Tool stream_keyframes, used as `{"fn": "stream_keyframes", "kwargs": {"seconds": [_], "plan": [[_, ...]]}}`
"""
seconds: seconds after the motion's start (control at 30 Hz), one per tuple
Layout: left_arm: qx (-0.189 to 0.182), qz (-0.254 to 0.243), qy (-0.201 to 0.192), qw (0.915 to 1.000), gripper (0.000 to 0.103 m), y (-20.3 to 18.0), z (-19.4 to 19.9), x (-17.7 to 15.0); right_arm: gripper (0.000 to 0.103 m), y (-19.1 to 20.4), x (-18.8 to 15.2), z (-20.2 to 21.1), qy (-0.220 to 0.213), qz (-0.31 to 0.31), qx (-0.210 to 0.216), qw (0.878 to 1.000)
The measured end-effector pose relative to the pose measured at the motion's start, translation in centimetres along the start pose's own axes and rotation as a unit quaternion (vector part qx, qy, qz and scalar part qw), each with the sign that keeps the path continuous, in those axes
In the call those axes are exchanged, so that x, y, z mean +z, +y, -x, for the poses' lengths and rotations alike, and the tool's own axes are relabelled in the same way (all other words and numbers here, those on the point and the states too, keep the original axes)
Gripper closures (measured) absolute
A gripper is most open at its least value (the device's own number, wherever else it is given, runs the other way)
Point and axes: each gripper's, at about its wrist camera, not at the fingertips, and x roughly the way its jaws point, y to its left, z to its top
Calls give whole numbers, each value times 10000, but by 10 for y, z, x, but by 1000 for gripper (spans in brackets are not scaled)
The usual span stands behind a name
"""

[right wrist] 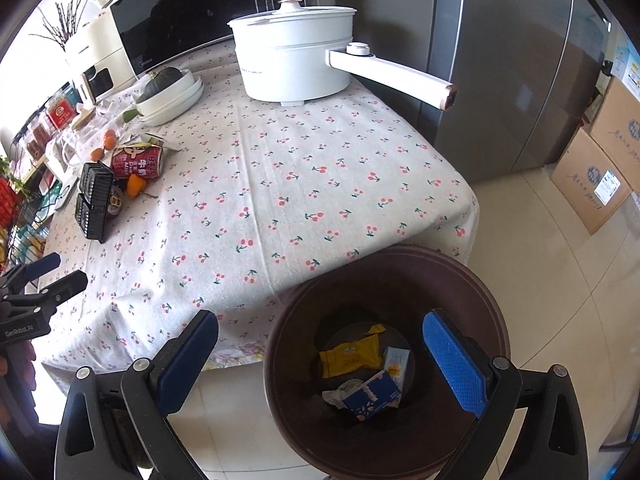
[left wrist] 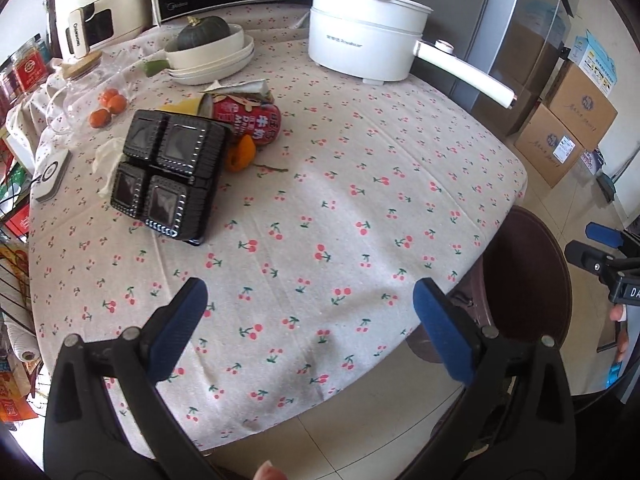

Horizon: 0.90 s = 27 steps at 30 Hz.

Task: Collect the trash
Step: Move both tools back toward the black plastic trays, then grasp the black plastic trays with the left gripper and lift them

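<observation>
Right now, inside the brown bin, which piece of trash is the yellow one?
The yellow snack wrapper, lying at the far left of the bin floor. The blue carton lies nearer the camera, and the white packet lies to the wrapper's right.

On my feed: 1 white electric pot (left wrist: 366,36) with long handle, far on the cherry-print tablecloth (left wrist: 360,208). 1 green squash (left wrist: 204,32) in stacked white dishes (left wrist: 216,60). 3 tangerines (left wrist: 107,107) left. Microwave (right wrist: 180,28) behind. Grey refrigerator (right wrist: 512,64), cardboard boxes (left wrist: 568,128) right.
</observation>
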Motion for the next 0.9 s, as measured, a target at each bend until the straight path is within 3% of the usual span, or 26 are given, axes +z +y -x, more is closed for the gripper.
{"fn": "stream_keyframes", "kwargs": {"seconds": [0.37,0.63,0.8,0.9], "plan": [[994,529,-54,9936,1,61,-26,15,0,41,22,-13,39,242,130,9996],[1501,594,76,9869,1,59,-71,31,0,38,28,-24,136,214,55,9997],[2249,250,-23,9741,1,51,-87,39,0,34,30,-26,173,147,39,9997],[2351,296,45,9715,8,58,-94,39,0,34,29,-28,200,160,33,9997]]}}
